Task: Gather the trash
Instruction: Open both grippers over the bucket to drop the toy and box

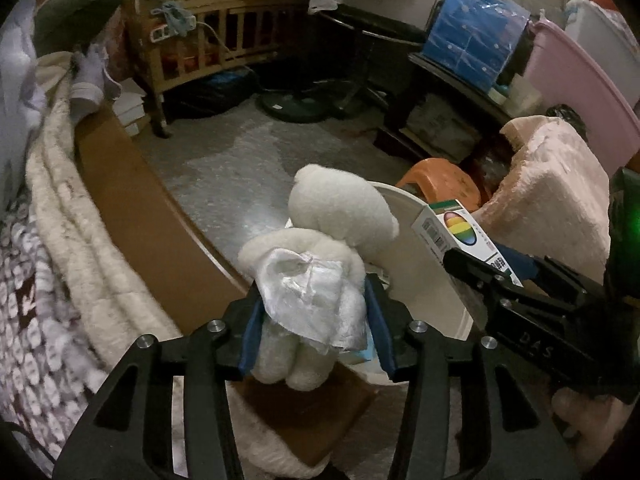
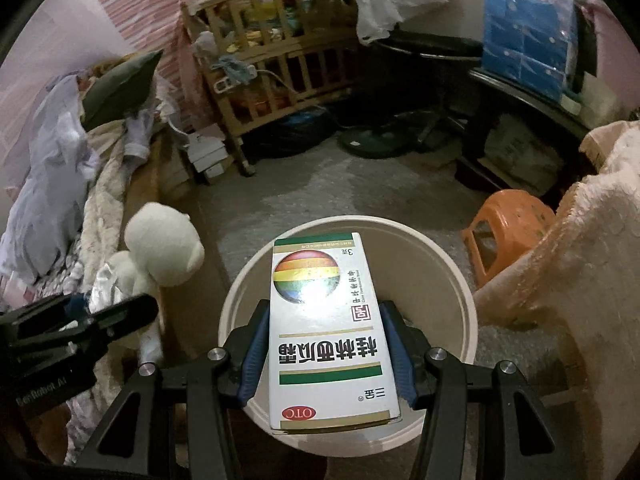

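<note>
My left gripper (image 1: 314,292) is shut on a white plush toy (image 1: 340,208), with a crumpled white plastic wrapper (image 1: 308,296) pressed against the toy between the blue pads. The toy stands beside the left rim of a white round bin (image 1: 432,280). In the right wrist view, my right gripper (image 2: 324,308) is shut on a white medicine box (image 2: 324,320) with a rainbow ball print, held flat over the bin (image 2: 460,280). That box (image 1: 460,228) and the right gripper (image 1: 460,260) show at the right of the left wrist view. The left gripper (image 2: 116,312) and toy (image 2: 164,248) sit left of the bin.
A bed with a fluffy blanket (image 1: 80,240) runs along the left. An orange stool (image 2: 508,224) and a pink-covered seat (image 1: 552,192) stand right of the bin. A wooden crib (image 1: 212,28), a fan base (image 1: 296,108) and loaded shelves close off the far side.
</note>
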`<state>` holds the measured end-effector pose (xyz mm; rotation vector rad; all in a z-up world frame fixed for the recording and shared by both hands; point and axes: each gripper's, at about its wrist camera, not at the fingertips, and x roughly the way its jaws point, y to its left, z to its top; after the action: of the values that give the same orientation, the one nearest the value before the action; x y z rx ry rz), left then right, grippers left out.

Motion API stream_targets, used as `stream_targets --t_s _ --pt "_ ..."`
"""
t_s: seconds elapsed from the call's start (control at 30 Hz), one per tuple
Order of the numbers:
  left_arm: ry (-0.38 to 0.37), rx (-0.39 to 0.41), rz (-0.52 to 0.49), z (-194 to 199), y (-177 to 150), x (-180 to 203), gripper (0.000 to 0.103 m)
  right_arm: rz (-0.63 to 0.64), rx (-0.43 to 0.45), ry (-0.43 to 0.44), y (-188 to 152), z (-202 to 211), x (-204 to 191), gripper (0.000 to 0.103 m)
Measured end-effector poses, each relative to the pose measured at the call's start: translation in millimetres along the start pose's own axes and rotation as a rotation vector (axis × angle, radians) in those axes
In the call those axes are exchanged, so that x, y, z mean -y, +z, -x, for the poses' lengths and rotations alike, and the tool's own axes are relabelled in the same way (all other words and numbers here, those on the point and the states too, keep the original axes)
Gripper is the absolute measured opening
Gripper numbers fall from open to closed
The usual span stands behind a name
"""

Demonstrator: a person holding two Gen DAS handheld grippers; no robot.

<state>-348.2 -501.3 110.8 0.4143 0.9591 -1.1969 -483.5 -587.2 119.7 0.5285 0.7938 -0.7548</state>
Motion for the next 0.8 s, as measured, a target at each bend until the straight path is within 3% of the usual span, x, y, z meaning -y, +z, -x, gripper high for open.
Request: stream_targets --t_s 0.37,0.5,0.8 --pt "-0.007 -0.005 -0.012 -6 3 4 0.053 -0.053 -0.016 0.003 1 -11 11 0.052" --pt "-0.031 0.024 -0.003 0 2 1 0.069 -0.068 -0.005 0.014 -1 -8 11 0.052" --pt "0.092 0.146 -0.024 41 -12 -4 0.071 -0.057 0.078 -0.013 -6 22 -3 0.053"
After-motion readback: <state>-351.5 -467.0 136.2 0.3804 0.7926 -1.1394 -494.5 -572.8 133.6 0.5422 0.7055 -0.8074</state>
